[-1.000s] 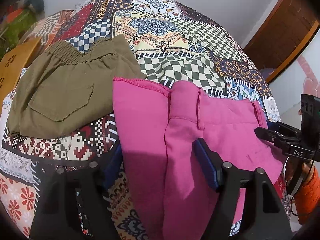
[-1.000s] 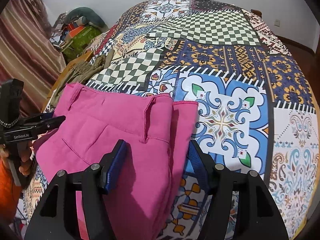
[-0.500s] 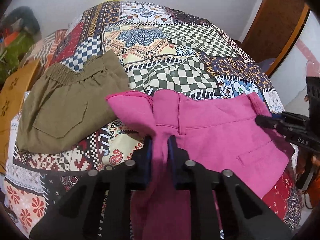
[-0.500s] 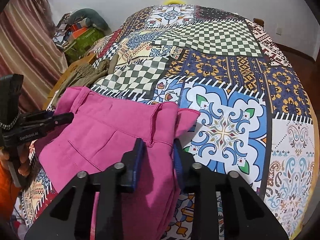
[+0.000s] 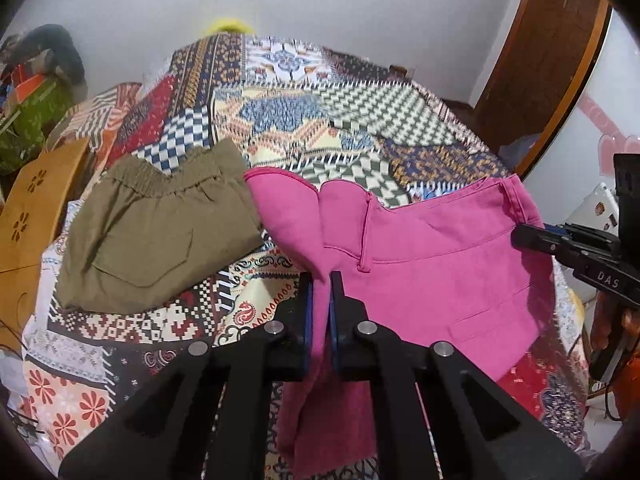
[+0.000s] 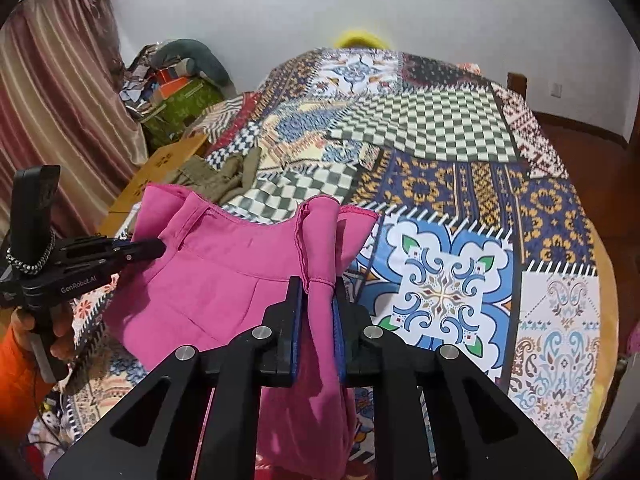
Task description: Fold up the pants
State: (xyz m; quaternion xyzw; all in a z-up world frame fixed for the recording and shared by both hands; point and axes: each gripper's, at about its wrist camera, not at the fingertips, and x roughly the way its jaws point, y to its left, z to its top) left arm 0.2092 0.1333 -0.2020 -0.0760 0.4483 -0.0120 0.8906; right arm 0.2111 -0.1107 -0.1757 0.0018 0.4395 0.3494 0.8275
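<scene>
The pants are bright pink. Beside them, the folded shorts are olive green. Under both, the bedspread is a patchwork of checks, florals and blue medallions.

A: Item one, the carrier?

B: A bed under a patchwork-print cover: green-and-cream checks, blue floral medallions, navy-and-gold bands, red geometric blocks. The cover spans the whole top and drops over the near edge.

A: Lying directly on it?

B: Olive pants, folded flat, elastic waistband toward the far side, patch pocket facing up, near the bed's left edge. Just beside them, pink pants, waist end raised off the cover and bunched at two corners, the lower part draping over the near edge.

A: Anything else on it?

B: A yellow object at the far end, too blurred to identify.
</scene>
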